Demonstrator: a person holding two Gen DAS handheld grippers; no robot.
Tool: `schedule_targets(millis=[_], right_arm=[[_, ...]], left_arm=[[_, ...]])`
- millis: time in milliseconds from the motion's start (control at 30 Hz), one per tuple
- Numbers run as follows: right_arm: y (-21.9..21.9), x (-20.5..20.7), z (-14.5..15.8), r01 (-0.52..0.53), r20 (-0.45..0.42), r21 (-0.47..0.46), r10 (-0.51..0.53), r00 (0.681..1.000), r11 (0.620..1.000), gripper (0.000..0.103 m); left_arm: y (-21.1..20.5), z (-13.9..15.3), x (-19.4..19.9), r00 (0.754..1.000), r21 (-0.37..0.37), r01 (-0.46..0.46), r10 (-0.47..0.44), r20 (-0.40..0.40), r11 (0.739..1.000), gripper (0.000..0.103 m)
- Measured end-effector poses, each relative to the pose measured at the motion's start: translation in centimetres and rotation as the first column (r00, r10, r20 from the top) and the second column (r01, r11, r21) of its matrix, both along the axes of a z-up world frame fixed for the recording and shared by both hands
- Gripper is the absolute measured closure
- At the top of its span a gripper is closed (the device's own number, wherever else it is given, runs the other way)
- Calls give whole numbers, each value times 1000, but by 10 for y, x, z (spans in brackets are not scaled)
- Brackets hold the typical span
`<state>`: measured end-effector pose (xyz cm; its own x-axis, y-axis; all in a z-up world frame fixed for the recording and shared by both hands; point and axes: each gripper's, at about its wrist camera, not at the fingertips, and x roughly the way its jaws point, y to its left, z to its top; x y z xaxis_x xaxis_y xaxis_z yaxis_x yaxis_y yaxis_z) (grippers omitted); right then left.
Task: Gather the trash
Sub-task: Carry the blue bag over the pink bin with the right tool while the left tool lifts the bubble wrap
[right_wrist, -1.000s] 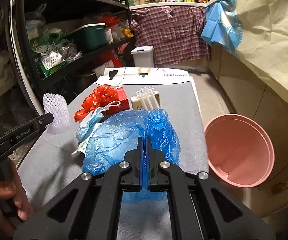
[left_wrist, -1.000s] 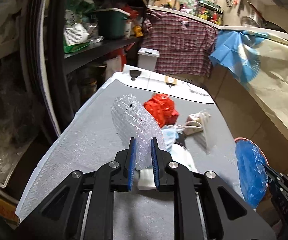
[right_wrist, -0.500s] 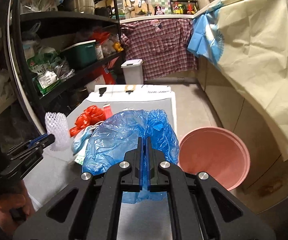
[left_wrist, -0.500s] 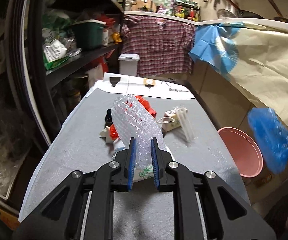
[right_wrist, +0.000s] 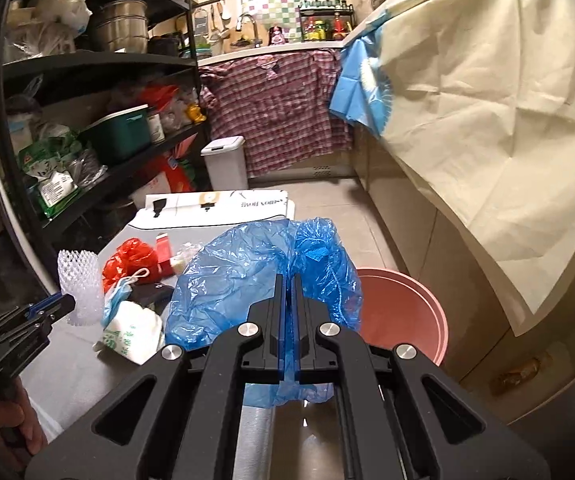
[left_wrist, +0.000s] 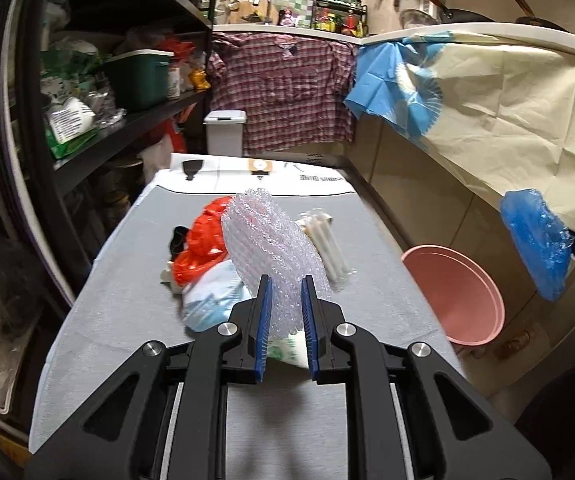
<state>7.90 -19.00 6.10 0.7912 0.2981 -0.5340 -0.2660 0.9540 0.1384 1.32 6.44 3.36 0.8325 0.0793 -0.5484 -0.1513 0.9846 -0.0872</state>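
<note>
My left gripper (left_wrist: 285,284) is shut on a clear foam net sleeve (left_wrist: 271,244), held above the grey table (left_wrist: 127,300); the sleeve also shows in the right wrist view (right_wrist: 79,284). My right gripper (right_wrist: 287,280) is shut on a crumpled blue plastic bag (right_wrist: 247,280), held off the table's right edge over the pink bin (right_wrist: 403,312). In the left wrist view the bag (left_wrist: 539,240) hangs above and to the right of the bin (left_wrist: 455,292). On the table lie a red plastic bow (left_wrist: 203,244), a face mask (left_wrist: 211,300), white sticks in a wrapper (left_wrist: 331,248) and a white printed bag (right_wrist: 135,328).
Dark shelves (left_wrist: 127,136) full of goods run along the left of the table. A counter draped in cream paper (right_wrist: 487,120) stands at the right. A white pedal bin (left_wrist: 225,132) and a hung plaid shirt (left_wrist: 287,92) are at the far end.
Both grippers have lifted and pulled back with their loads. The right gripper carried the blue bag rightwards off the table to above the pink bin.
</note>
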Motion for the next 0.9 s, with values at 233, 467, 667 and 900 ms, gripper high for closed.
schedule_targets(millis=[233, 467, 667, 900], right_arm=[[-14, 10, -7, 27, -6, 6, -27, 1000, 1000, 100], [-33, 25, -6, 68, 8, 12, -68, 998, 998, 100], [-46, 41, -10, 87, -8, 13, -87, 996, 996, 100], [-59, 57, -21, 117, -38, 23, -116, 993, 993, 100]], left_arm=[[-24, 10, 13, 999, 4, 51, -51, 7, 999, 88], [-42, 11, 34, 997, -8, 83, -83, -3, 997, 88], [-53, 10, 52, 994, -20, 105, -106, -15, 994, 88], [-66, 9, 73, 991, -32, 129, -129, -21, 991, 88]])
